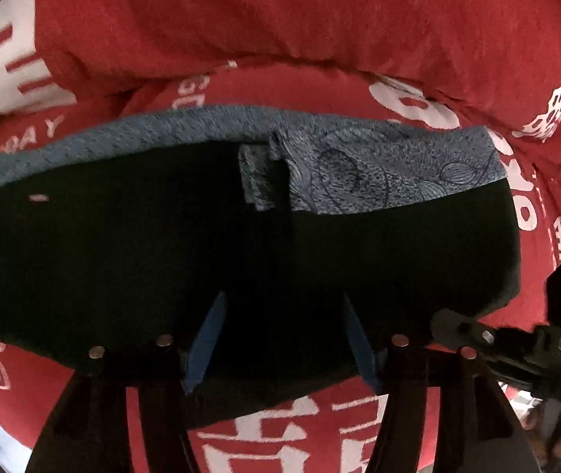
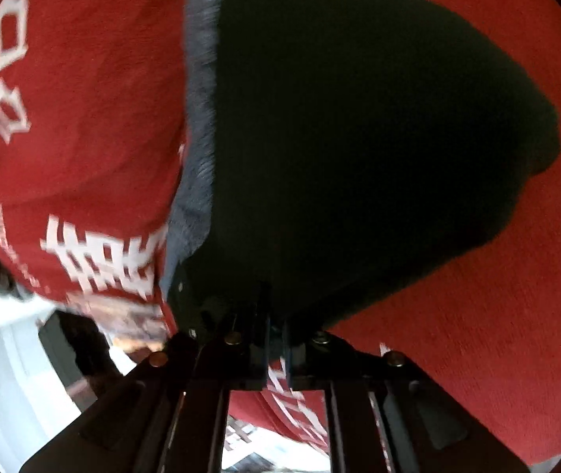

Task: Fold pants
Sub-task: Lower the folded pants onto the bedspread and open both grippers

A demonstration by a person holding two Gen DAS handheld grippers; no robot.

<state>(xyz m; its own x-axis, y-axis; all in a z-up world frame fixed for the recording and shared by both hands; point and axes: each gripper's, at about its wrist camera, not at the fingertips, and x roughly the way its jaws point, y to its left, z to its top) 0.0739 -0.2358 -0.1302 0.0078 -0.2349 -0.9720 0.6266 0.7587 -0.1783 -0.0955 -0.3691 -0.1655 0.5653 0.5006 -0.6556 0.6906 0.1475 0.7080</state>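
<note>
Both hand-held grippers are over the same dark garment. From its own camera, the left gripper points steeply down, and its two blue pads stand clearly apart, with the dark cloth lying under the gap and no pad pressing on it. The right gripper has its jaws almost together, and a corner of the dark cloth runs down into the narrow slit between them, so it seems pinched there; the picture is blurred at this place.

Under everything lies a big red cloth with white characters and letters printed on it. It covers nearly the whole left wrist view and is bunched into a thick fold along the top.

On this red cloth lie the pants, very dark, nearly black, spread wide across the middle of the left wrist view. In the right wrist view the same pants make a big rounded dark shape that narrows toward the gripper.

Along the far edge of the pants runs a blue-grey patterned band, drawn with fine dark lines; a short piece of it hangs down near the middle.

At the right edge of the left wrist view, the black body of the other gripper comes in beside the pants.
</note>
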